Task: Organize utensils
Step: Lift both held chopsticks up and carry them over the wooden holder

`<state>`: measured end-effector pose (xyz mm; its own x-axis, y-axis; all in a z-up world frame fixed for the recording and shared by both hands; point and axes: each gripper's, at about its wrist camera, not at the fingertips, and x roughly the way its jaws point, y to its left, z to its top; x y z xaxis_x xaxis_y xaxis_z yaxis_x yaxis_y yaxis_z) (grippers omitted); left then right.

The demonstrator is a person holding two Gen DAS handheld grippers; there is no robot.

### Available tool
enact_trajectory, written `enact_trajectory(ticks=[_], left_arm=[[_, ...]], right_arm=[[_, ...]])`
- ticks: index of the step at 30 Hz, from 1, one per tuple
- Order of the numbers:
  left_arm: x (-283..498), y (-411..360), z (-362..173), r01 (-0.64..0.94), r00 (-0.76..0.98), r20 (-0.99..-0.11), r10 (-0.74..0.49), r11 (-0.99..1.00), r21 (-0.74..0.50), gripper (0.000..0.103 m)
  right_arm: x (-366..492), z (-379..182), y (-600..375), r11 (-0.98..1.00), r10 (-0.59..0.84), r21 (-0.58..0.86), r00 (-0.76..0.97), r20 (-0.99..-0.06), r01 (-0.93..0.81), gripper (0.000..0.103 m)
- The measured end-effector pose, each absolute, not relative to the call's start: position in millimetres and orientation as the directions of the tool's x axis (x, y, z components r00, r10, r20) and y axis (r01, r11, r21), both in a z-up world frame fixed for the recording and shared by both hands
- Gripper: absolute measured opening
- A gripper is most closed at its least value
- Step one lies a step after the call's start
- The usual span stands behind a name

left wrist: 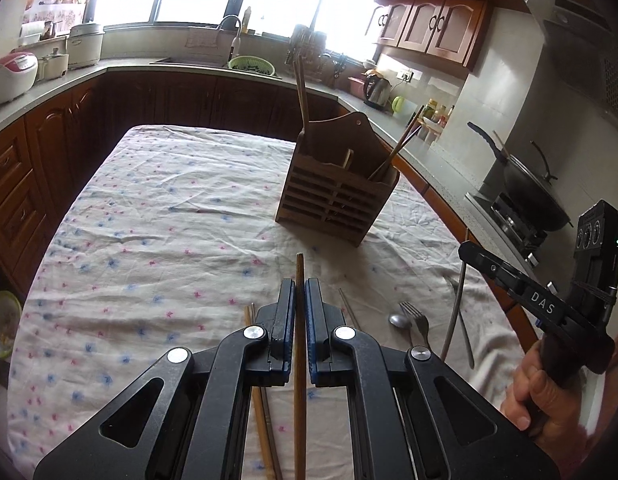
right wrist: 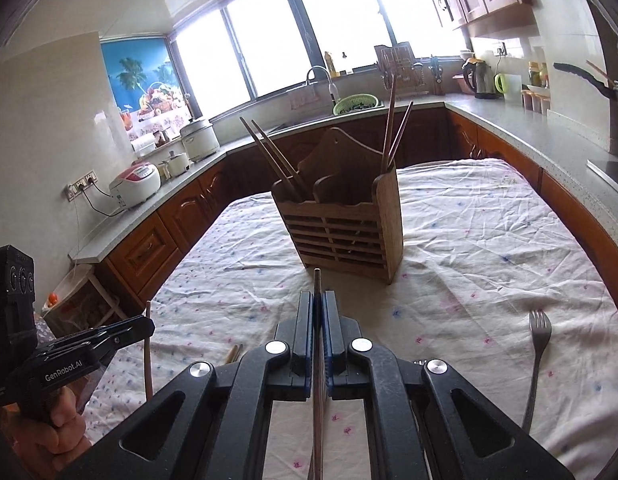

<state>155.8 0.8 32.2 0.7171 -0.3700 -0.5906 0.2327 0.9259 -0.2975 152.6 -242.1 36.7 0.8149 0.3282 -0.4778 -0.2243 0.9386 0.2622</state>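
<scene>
We see the floral-clothed table (left wrist: 157, 208) carrying the wooden utensil holder (left wrist: 333, 188) — chopsticks already stand in it. Both grippers point level toward it: the left gripper (left wrist: 300, 304) clamps a wooden chopstick (left wrist: 299, 280), while the right gripper (right wrist: 317, 312) pinches a metal utensil handle (right wrist: 317, 280) — a fork (right wrist: 539, 340) lies on the cloth nearby.

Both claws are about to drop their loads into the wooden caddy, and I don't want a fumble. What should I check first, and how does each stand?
1. Left claw shut on wooden chopstick: ok.
2. Right claw shut on metal utensil: ok; its type cannot be told.
3. Wooden caddy upright on the tablecloth: ok.
4. Room in its compartments beside the chopsticks already inside: ok.
5. Path from claws to caddy clear: ok.
6. Fork still lying loose on the cloth: not ok, still to sort.
</scene>
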Motion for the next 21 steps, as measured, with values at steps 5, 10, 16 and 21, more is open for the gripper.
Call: enact_trajectory(ticks=[5, 10, 16, 21], left_arm=[[143.7, 5.6, 45.6, 0.241, 0.740, -0.555, -0.380, 0.920, -0.308, 0.004], [134.5, 9.2, 56.8, 0.258, 0.749, -0.527, -0.402, 0.909, -0.326, 0.004], [128.3, 12.3, 71.9, 0.279, 0.761, -0.488, -0.428, 0.895, -0.348, 0.004], [127.7, 12.8, 83.6, 0.286, 0.779, -0.459, -0.427, 0.894, -0.345, 0.004]], right_arm=[[138.0, 52.5, -245.4, 0.939, 0.325, 0.251, 0.841, -0.432, -0.234, 0.004], [125.0, 67.4, -245.7, 0.941, 0.321, 0.236, 0.864, -0.387, -0.244, 0.004], [115.9, 83.6, -247.4, 0.939, 0.324, 0.226, 0.885, -0.333, -0.259, 0.004], [115.1, 92.8, -250.3, 0.938, 0.323, 0.226, 0.896, -0.303, -0.262, 0.004]])
